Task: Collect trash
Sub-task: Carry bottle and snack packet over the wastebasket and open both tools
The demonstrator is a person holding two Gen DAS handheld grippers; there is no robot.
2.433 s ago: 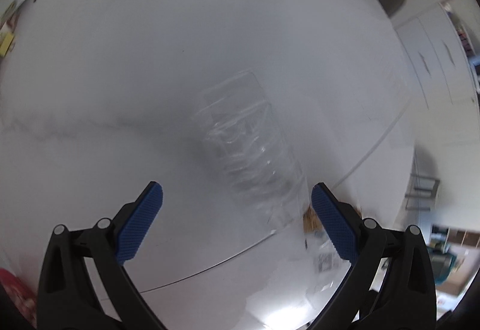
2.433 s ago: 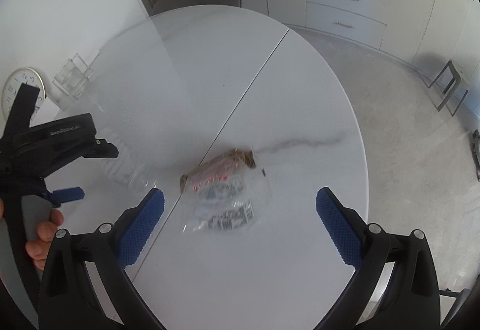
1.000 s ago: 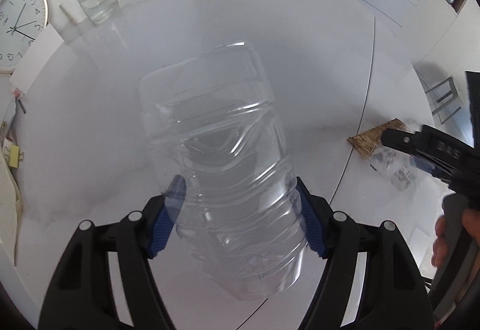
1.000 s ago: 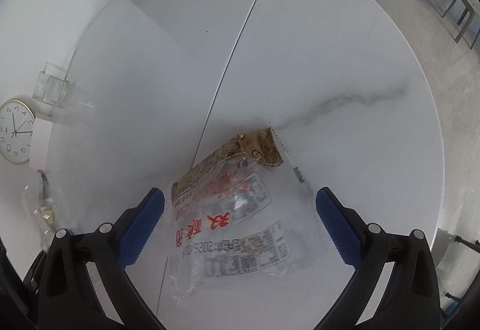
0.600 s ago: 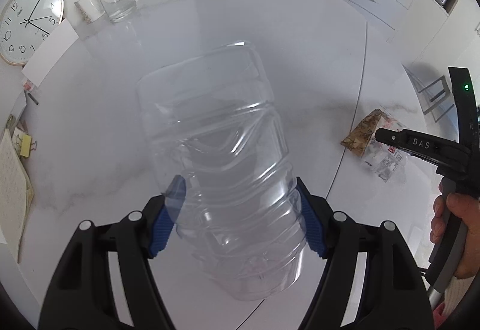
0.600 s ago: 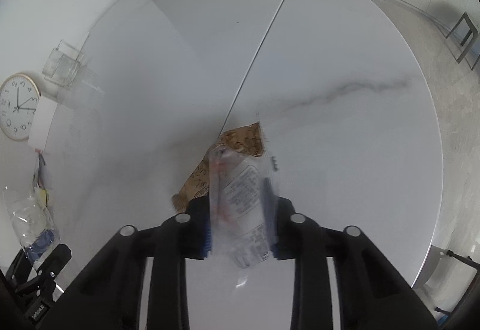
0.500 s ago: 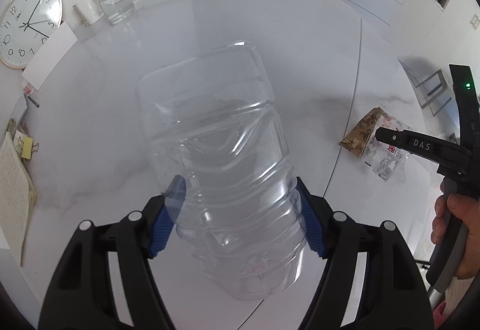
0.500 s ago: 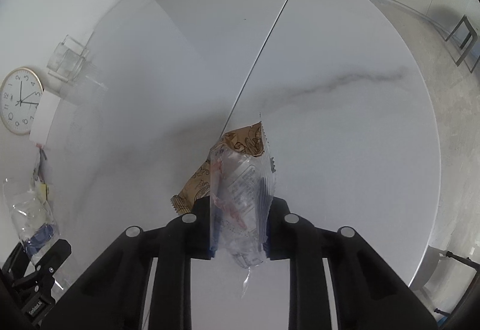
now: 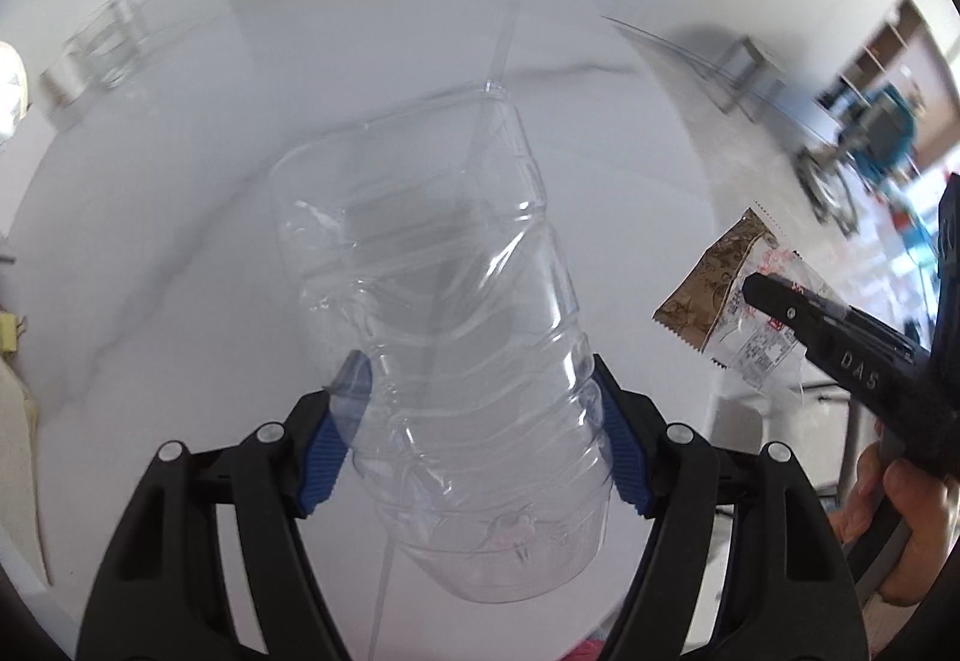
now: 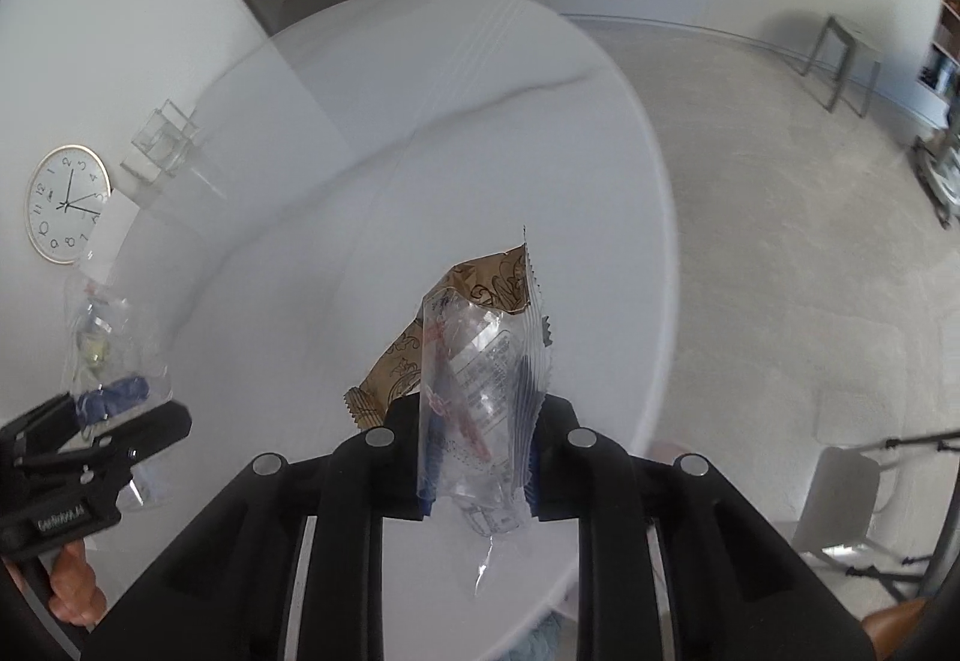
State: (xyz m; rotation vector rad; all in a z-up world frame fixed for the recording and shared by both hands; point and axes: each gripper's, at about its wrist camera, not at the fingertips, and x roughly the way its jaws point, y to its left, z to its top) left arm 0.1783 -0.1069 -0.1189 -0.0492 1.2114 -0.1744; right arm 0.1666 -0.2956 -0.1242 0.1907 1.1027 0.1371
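Left gripper (image 9: 474,433) clenched across the lower body of a clear plastic bottle (image 9: 444,337), blue pads (image 9: 327,448) pressed on opposite sides near the base, open cut end pointing toward 12 o'clock above the white round table (image 9: 180,193). Bottle raised clear of the tabletop, nothing seen inside. Judged very light, thin-walled and springy: creased and dented already, apt to buckle under hard squeeze and to slide on smooth wet-looking plastic. Best hold judged at the ribbed lower section, where the ridges stiffen the wall and give the pads purchase, not at the flimsy open rim.

Right gripper (image 10: 480,451) clamped on a crumpled snack wrapper (image 10: 480,361), jaws drawn nearly together with the film bunched between them; brown printed end sticking up toward 12 o'clock, a clear tail hanging toward 6 o'clock. Wrapper off the table, seen at 3 o'clock in the left wrist view (image 9: 738,301). Judged almost weightless, limp and slick; prone to slip out if pinched at a loose edge, hence safer gripped across the gathered middle, as here.

Drinking glass (image 10: 162,144) at 10 o'clock and wall clock (image 10: 66,205) at 9 o'clock in the right wrist view, both well apart from the held trash.

No bin visible in either view.
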